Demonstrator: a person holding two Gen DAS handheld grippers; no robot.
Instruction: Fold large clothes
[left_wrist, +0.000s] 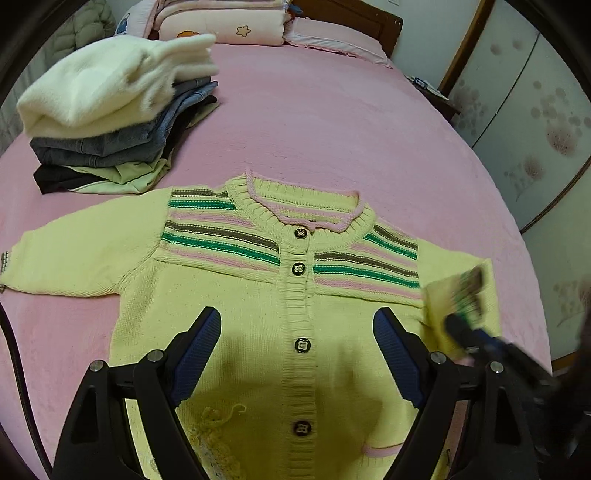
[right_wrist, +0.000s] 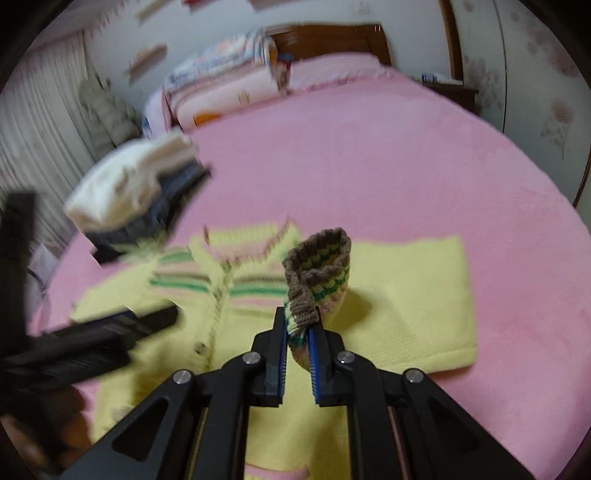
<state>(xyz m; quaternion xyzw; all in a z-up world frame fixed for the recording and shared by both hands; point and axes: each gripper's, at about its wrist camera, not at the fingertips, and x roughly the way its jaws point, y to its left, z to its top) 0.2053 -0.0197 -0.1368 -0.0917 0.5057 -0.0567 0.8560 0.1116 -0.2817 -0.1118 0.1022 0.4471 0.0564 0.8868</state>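
A yellow knitted cardigan (left_wrist: 258, 302) with green, brown and pink chest stripes lies face up and buttoned on the pink bed. Its left sleeve (left_wrist: 74, 254) lies spread out flat. My left gripper (left_wrist: 297, 325) is open and empty, hovering over the button row. My right gripper (right_wrist: 298, 325) is shut on the striped cuff (right_wrist: 317, 273) of the right sleeve and holds it raised over the chest; the sleeve (right_wrist: 402, 299) trails back to the right. The right gripper also shows blurred in the left wrist view (left_wrist: 465, 325).
A stack of folded clothes (left_wrist: 110, 122), white fleece on top of denim and dark items, sits at the far left of the bed (left_wrist: 332, 129). Folded quilts and pillows (left_wrist: 221, 22) lie by the wooden headboard. A wardrobe (left_wrist: 535, 129) stands on the right.
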